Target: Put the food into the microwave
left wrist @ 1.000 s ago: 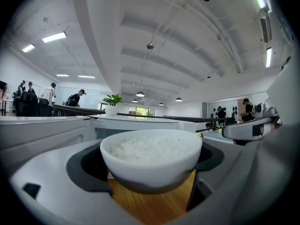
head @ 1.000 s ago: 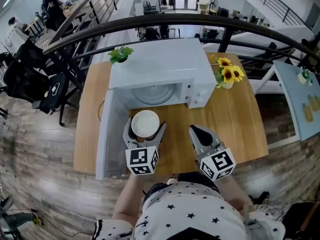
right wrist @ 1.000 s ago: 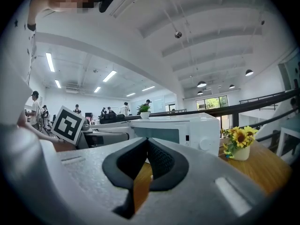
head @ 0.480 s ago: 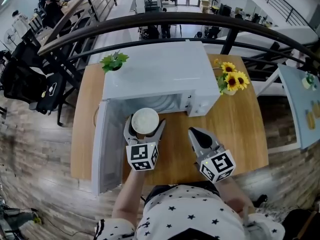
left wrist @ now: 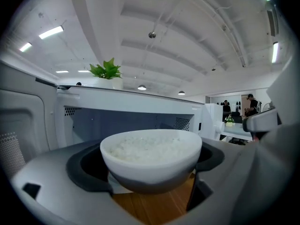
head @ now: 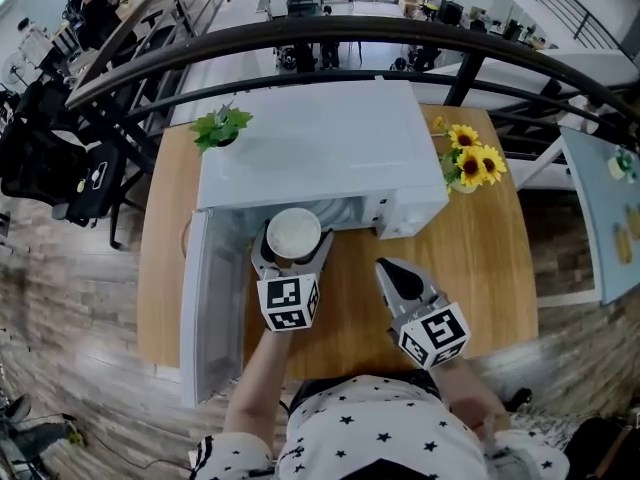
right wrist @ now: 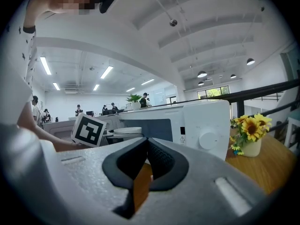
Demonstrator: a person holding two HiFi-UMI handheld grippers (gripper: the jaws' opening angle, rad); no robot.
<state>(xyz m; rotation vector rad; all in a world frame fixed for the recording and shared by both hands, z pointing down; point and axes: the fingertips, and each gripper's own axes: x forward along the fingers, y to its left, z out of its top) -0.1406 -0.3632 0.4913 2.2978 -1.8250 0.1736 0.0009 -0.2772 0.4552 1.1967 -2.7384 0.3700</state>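
Observation:
A white bowl of rice (head: 292,234) (left wrist: 151,154) is held in my left gripper (head: 291,250), which is shut on it at the mouth of the white microwave (head: 320,158). The microwave's cavity (left wrist: 122,125) lies straight ahead of the bowl, and its door (head: 210,303) hangs open to the left. In the right gripper view the bowl (right wrist: 127,131) shows beside the microwave (right wrist: 206,128). My right gripper (head: 392,273) (right wrist: 146,165) is shut on nothing, above the wooden table (head: 470,253) in front of the microwave's control panel.
A vase of sunflowers (head: 472,163) (right wrist: 251,130) stands at the microwave's right. A small green plant (head: 220,128) (left wrist: 107,74) sits at its back left. A black railing (head: 400,38) runs behind the table. The open door blocks the table's left side.
My left gripper has carried the bowl forward, from in front of the opening up to the microwave's mouth. The right gripper has hardly moved.

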